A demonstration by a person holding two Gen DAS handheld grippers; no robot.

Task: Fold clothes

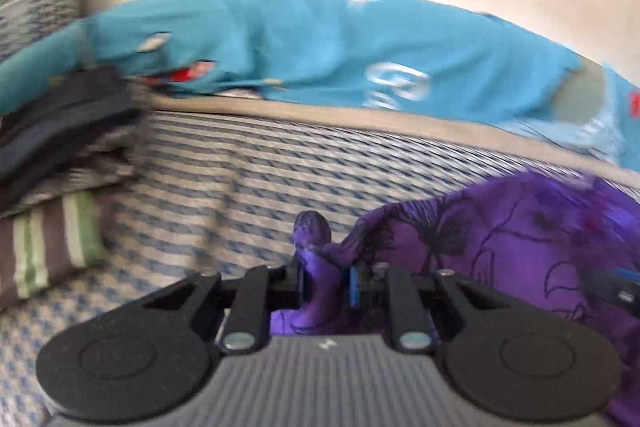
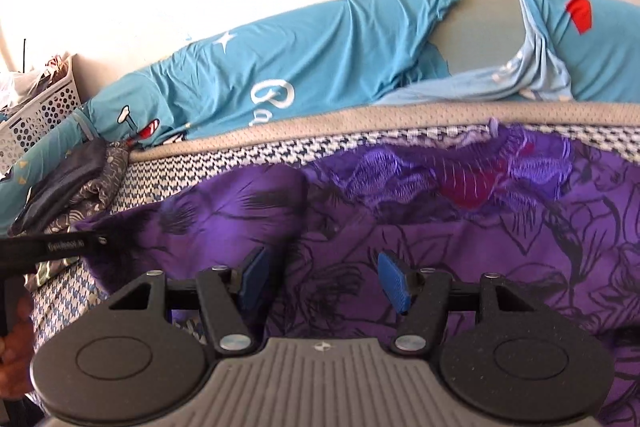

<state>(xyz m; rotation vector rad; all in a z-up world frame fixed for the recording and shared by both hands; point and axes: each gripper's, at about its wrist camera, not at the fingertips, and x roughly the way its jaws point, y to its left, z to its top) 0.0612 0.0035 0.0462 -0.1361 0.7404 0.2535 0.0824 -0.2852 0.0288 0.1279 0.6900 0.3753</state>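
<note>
Left gripper (image 1: 322, 273) pinches purple garment (image 2: 440, 247) edge, probably a corner; thin, limp, slippery; right gripper (image 2: 322, 279) spread open above

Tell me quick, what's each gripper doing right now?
Left gripper: closed on the purple garment.
Right gripper: open, empty, over that garment.

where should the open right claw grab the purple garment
Judging from the right wrist view, the right claw hangs open over the flat middle of the purple garment, where there is nothing to pinch. Better to take the near right edge or corner, coming in low from the right side, opposite the left claw, which is shut on a bunched fold at the left end.
</note>
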